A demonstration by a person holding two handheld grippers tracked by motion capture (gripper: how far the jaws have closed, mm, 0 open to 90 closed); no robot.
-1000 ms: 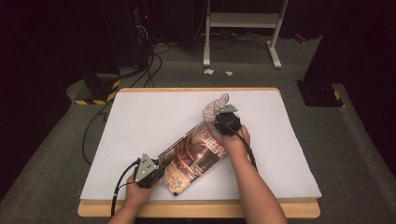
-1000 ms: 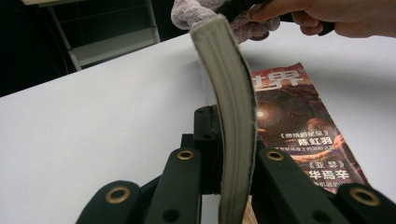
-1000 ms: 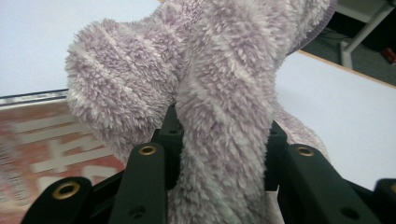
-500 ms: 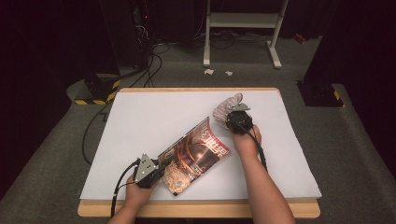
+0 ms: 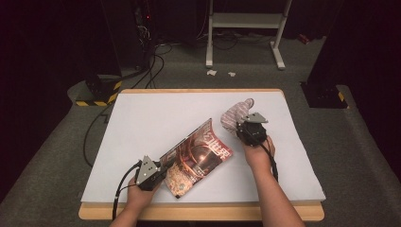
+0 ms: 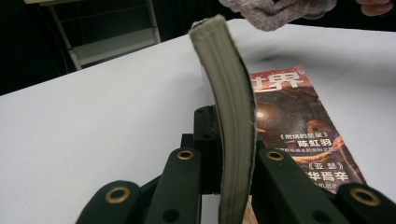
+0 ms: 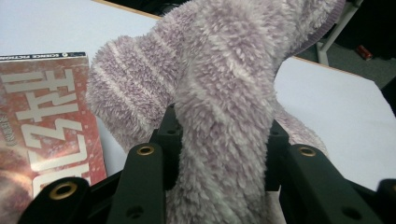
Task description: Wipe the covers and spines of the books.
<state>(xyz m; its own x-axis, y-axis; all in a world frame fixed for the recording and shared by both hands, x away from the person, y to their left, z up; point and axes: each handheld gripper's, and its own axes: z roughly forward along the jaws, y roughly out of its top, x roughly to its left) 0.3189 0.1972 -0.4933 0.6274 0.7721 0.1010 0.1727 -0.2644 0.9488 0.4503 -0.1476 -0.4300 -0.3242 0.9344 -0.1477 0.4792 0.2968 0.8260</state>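
A glossy magazine (image 5: 201,153) with a reddish cover lies slanted on the white table (image 5: 142,118). My left gripper (image 5: 161,169) is shut on its near-left edge and holds a thick sheaf of pages (image 6: 229,116) upright between the jaws, while the rest lies flat. In the left gripper view the jaws (image 6: 229,161) clamp the sheaf from both sides. Just right of the magazine's far corner, my right gripper (image 5: 240,126) is shut on a fuzzy lilac sock (image 5: 234,116). The sock (image 7: 219,84) bulges out above the right gripper (image 7: 219,154), with the magazine (image 7: 46,116) to its left.
The table's wooden rim (image 5: 198,210) runs along the near side. Behind the table on the grey carpet stand a white metal frame (image 5: 246,28), black equipment with cables (image 5: 142,42) and a yellow-and-black striped block (image 5: 97,97). Two paper scraps (image 5: 220,73) lie on the floor.
My right gripper has carried the sock to the right and slightly up, off the magazine's far corner. The left gripper and its sheaf of pages have stayed put.
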